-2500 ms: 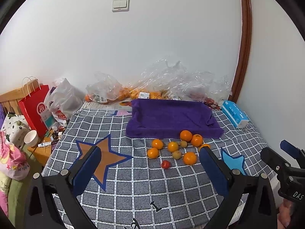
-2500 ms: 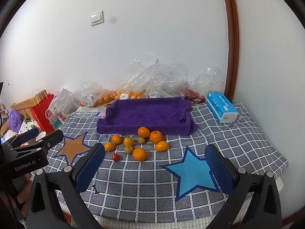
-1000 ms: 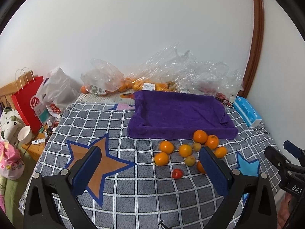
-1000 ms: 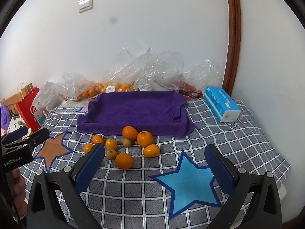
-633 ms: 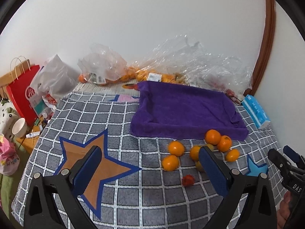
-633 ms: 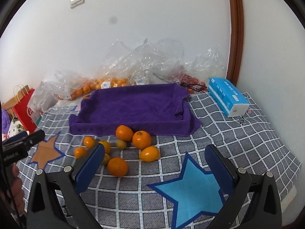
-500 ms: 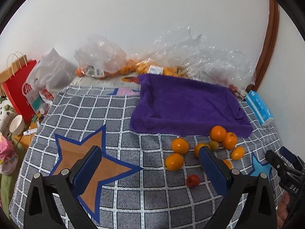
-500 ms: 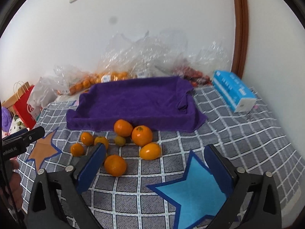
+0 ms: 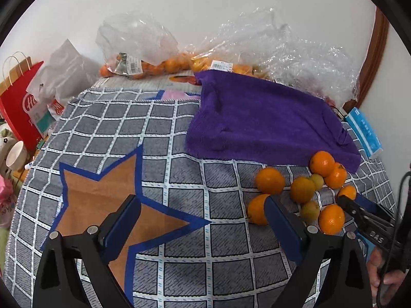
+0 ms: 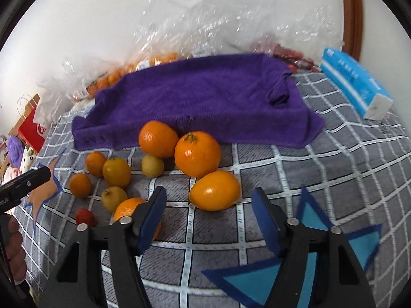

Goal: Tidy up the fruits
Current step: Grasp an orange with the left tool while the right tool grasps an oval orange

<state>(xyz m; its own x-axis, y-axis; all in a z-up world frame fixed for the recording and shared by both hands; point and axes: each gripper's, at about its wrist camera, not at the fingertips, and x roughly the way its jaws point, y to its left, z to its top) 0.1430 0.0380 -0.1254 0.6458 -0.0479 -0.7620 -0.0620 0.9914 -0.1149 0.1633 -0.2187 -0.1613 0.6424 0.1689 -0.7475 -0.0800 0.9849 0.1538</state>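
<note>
Several oranges and small yellow-green fruits lie loose on the grey checked cloth in front of a purple towel (image 10: pixel 205 95) (image 9: pixel 262 120). In the right wrist view my right gripper (image 10: pixel 208 208) is open and empty, its jaws on either side of an oval orange fruit (image 10: pixel 214 190), just short of it. A big round orange (image 10: pixel 197 154) and another (image 10: pixel 158 138) lie behind it. A small red fruit (image 10: pixel 84 215) lies at the left. My left gripper (image 9: pixel 203 220) is open and empty over the cloth, left of the fruit cluster (image 9: pixel 303 188).
Clear plastic bags of oranges (image 9: pixel 143 61) line the wall behind the towel. A blue tissue box (image 10: pixel 357 82) lies at the right. A red paper bag (image 9: pixel 23 102) and a cup (image 9: pixel 15 154) stand off the left edge. The right gripper shows in the left wrist view (image 9: pixel 364 215).
Both grippers have moved forward and down toward the fruit. The right gripper has come close to the oval orange fruit. Both stay open.
</note>
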